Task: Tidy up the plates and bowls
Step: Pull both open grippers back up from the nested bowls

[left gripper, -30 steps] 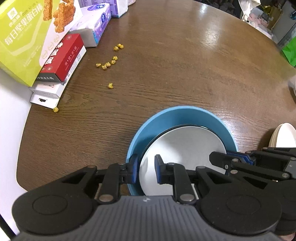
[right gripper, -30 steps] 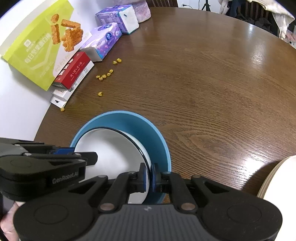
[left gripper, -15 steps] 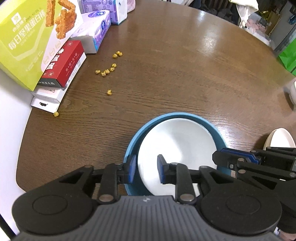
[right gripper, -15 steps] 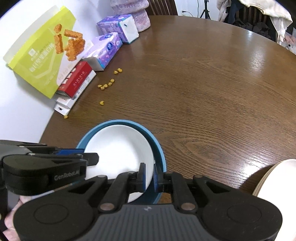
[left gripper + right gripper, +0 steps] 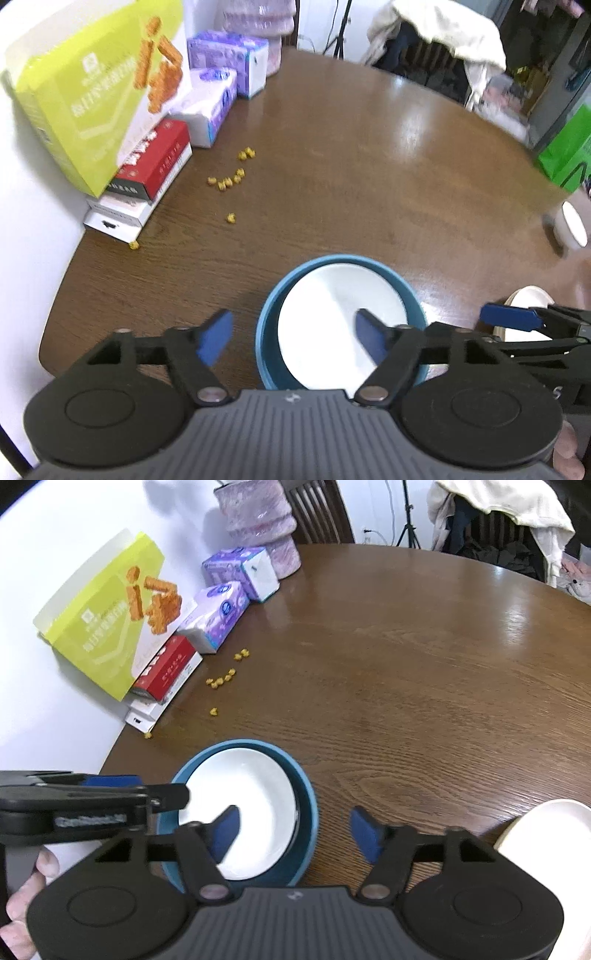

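Note:
A white plate (image 5: 340, 314) lies inside a blue bowl (image 5: 267, 325) on the brown table; both also show in the right wrist view, plate (image 5: 243, 797) and bowl (image 5: 306, 812). My left gripper (image 5: 295, 338) is open above the bowl's near left rim, holding nothing. My right gripper (image 5: 295, 829) is open above the bowl's right rim, holding nothing. A cream plate (image 5: 546, 823) sits at the right table edge, and also shows in the left wrist view (image 5: 524, 299).
Along the wall stand a yellow-green snack box (image 5: 107, 627), a red box (image 5: 166, 668), purple tissue packs (image 5: 221, 616) and a pink roll stack (image 5: 262, 528). Yellow crumbs (image 5: 221, 679) lie scattered near them. A small white dish (image 5: 572, 225) sits far right.
Both grippers opened, letting go of the bowl and plate rims, and pulled back and up. The white plate now rests in the blue bowl.

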A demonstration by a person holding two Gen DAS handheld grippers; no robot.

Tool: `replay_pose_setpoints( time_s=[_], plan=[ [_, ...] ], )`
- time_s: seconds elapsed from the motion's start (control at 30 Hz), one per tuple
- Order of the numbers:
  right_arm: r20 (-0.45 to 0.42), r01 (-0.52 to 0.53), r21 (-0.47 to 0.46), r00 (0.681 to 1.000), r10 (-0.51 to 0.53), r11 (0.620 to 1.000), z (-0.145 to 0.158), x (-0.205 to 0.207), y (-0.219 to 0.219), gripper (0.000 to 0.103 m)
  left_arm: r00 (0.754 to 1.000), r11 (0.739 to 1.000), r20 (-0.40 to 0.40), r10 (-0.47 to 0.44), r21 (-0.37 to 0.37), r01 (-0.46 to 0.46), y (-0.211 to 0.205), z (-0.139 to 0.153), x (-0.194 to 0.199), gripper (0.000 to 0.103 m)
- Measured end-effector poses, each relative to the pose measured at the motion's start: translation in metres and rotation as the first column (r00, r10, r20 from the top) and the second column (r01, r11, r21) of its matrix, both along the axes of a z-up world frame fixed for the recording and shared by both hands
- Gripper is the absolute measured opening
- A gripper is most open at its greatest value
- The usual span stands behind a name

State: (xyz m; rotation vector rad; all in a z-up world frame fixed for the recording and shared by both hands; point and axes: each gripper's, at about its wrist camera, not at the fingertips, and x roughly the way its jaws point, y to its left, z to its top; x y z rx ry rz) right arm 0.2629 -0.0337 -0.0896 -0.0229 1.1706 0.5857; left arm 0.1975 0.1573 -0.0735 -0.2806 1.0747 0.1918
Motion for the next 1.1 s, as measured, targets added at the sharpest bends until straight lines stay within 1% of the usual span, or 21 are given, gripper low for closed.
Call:
replay_pose_setpoints(
  time_s=[0.07, 0.1, 0.17, 0.23, 0.27, 0.37, 0.47, 0.63, 0.73, 0.83, 0.9, 1.0, 1.1],
  plan=[
    [0.007, 0.019, 0.017, 1.000, -0.019, 1.000, 0.003, -0.002, -0.010, 0.084, 0.999, 1.000, 0.044, 0.008, -0.007, -0.008, 0.000, 0.006, -0.007, 0.091],
    [0.010, 0.029, 0.025, 1.000, -0.030, 0.999, 0.004, -0.002, -0.015, 0.087, 0.998, 1.000, 0.069, 0.014, -0.012, -0.013, 0.000, 0.010, -0.011, 0.097],
    [0.016, 0.052, 0.037, 0.998, -0.053, 0.998, 0.006, -0.004, -0.026, 0.088, 0.992, 1.000, 0.122, 0.029, -0.013, -0.027, -0.001, 0.016, -0.019, 0.103],
    [0.025, 0.073, 0.046, 0.997, -0.075, 0.996, 0.007, -0.006, -0.036, 0.093, 0.983, 0.999, 0.179, 0.038, -0.001, -0.038, -0.004, 0.024, -0.027, 0.103],
    [0.036, 0.087, 0.047, 0.995, -0.089, 0.995, 0.009, -0.008, -0.041, 0.102, 0.979, 0.999, 0.200, 0.037, 0.004, -0.039, -0.005, 0.026, -0.029, 0.103],
    [0.105, 0.133, 0.053, 0.985, -0.138, 0.990, 0.018, -0.015, -0.058, 0.103, 0.971, 0.999, 0.236, 0.045, -0.005, -0.046, -0.007, 0.032, -0.035, 0.103],
    [0.185, 0.182, 0.060, 0.964, -0.190, 0.981, 0.030, -0.023, -0.078, 0.103, 0.961, 0.999, 0.274, 0.042, 0.000, -0.044, -0.012, 0.035, -0.038, 0.103],
    [0.254, 0.272, 0.060, 0.926, -0.278, 0.960, 0.044, -0.032, -0.111, 0.103, 0.942, 1.000, 0.334, 0.005, 0.010, -0.008, -0.024, 0.042, -0.041, 0.103],
    [0.265, 0.328, 0.065, 0.905, -0.334, 0.942, 0.048, -0.035, -0.131, 0.103, 0.932, 1.000, 0.361, -0.028, 0.008, 0.027, -0.034, 0.046, -0.039, 0.103],
    [0.273, 0.392, 0.080, 0.876, -0.398, 0.917, 0.051, -0.041, -0.154, 0.103, 0.927, 0.998, 0.369, -0.068, 0.007, 0.070, -0.047, 0.047, -0.030, 0.103],
    [0.284, 0.426, 0.094, 0.855, -0.434, 0.900, 0.054, -0.046, -0.168, 0.103, 0.924, 0.995, 0.369, -0.097, 0.002, 0.104, -0.056, 0.047, -0.024, 0.103],
    [0.305, 0.494, 0.085, 0.814, -0.495, 0.865, 0.058, -0.053, -0.189, 0.103, 0.917, 0.988, 0.371, -0.145, 0.002, 0.155, -0.073, 0.046, -0.015, 0.103],
    [0.298, 0.539, 0.095, 0.787, -0.541, 0.837, 0.059, -0.059, -0.211, 0.103, 0.908, 0.979, 0.375, -0.188, 0.000, 0.203, -0.089, 0.046, -0.007, 0.103]
  ],
)
